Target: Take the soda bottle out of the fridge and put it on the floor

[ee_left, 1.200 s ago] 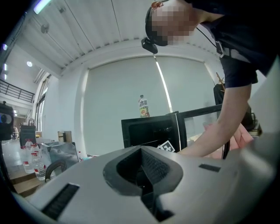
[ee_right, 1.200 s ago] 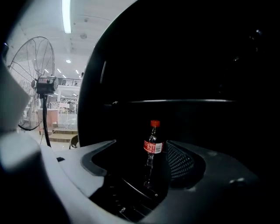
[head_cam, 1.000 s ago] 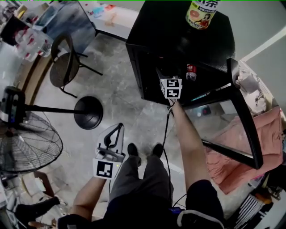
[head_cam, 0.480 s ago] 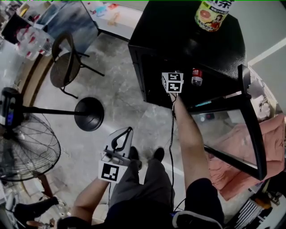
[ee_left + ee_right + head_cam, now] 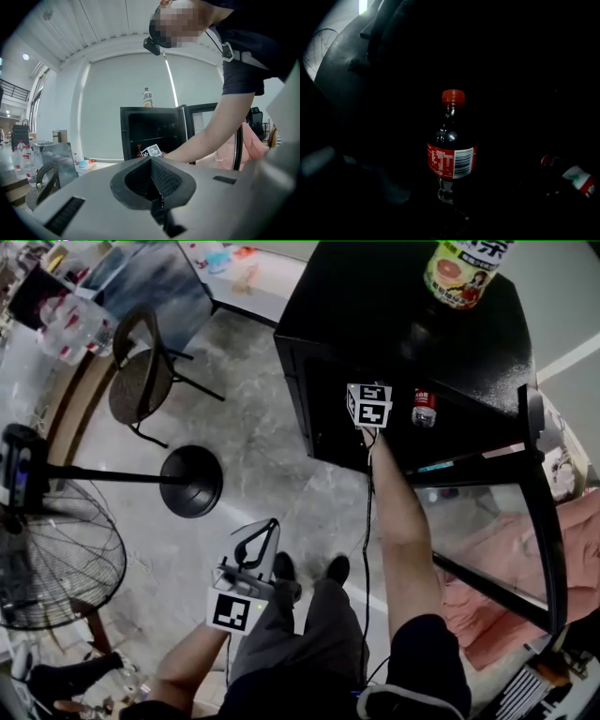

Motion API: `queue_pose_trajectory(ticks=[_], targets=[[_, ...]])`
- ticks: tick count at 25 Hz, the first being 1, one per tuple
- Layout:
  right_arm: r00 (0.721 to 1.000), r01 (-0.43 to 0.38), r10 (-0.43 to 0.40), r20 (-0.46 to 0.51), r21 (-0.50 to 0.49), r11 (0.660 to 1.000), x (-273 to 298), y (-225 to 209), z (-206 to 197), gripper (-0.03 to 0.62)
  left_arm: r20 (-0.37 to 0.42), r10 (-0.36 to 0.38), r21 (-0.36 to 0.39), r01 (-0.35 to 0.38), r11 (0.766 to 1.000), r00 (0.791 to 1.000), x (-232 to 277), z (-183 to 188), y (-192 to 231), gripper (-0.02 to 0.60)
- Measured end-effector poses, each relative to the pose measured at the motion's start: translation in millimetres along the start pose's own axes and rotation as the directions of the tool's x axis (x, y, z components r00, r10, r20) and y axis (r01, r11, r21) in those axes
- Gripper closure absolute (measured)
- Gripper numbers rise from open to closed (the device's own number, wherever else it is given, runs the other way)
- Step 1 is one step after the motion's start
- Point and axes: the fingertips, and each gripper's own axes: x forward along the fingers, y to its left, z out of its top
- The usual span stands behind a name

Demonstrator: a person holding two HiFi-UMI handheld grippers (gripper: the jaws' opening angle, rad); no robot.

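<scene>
The soda bottle (image 5: 451,140), dark cola with a red cap and red label, stands upright inside the dark black fridge (image 5: 375,306). It is straight ahead of my right gripper (image 5: 368,407) and apart from it. That gripper reaches into the fridge opening; its jaws look spread, with nothing between them. From above, the soda bottle (image 5: 424,407) shows just right of the gripper's marker cube. My left gripper (image 5: 251,559) hangs low over the floor by the person's legs, shut and empty; its jaws meet in the left gripper (image 5: 157,187) view.
The fridge's glass door (image 5: 525,521) stands open to the right. A juice bottle (image 5: 459,273) sits on top of the fridge. Another small bottle (image 5: 576,176) lies at the right inside. A chair (image 5: 141,381), a round stand base (image 5: 191,480), a fan (image 5: 56,559) and pink cloth (image 5: 572,549) surround the floor space.
My right gripper has pushed a little deeper into the fridge, toward the soda bottle. The left gripper has stayed low and shut.
</scene>
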Motion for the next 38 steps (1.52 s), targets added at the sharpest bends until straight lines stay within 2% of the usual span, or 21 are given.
queue_pose_trajectory(ticks=[5, 7, 17, 22, 30, 38], targets=[[1.000, 0.013, -0.013, -0.005, -0.008, 1.000, 7, -3, 4, 0.231, -0.019, -0.007, 0.020, 0.008, 1.000, 1.000, 1, -8, -1, 0.560], [1.000, 0.008, -0.008, -0.004, -0.003, 1.000, 9, -1, 5, 0.267, -0.017, -0.006, 0.020, 0.006, 1.000, 1.000, 2, -9, -1, 0.560], [0.999, -0.038, 0.038, -0.036, 0.005, 0.999, 4, 2, 2, 0.275, -0.009, 0.012, 0.006, -0.012, 1.000, 1.000, 2, -12, 1, 0.560], [0.999, -0.043, 0.044, -0.020, 0.004, 0.999, -3, 1, 0, 0.276, -0.017, 0.014, 0.007, -0.014, 1.000, 1.000, 1, -16, 1, 0.560], [0.997, -0.066, 0.066, -0.026, 0.003, 0.998, -22, 7, -4, 0.276, -0.016, 0.017, 0.009, -0.017, 1.000, 1.000, -1, -16, 1, 0.560], [0.995, -0.102, 0.102, 0.019, 0.003, 0.995, -56, 15, -3, 0.278, -0.006, 0.008, 0.021, -0.008, 1.000, 1.000, -1, -13, 0, 0.560]])
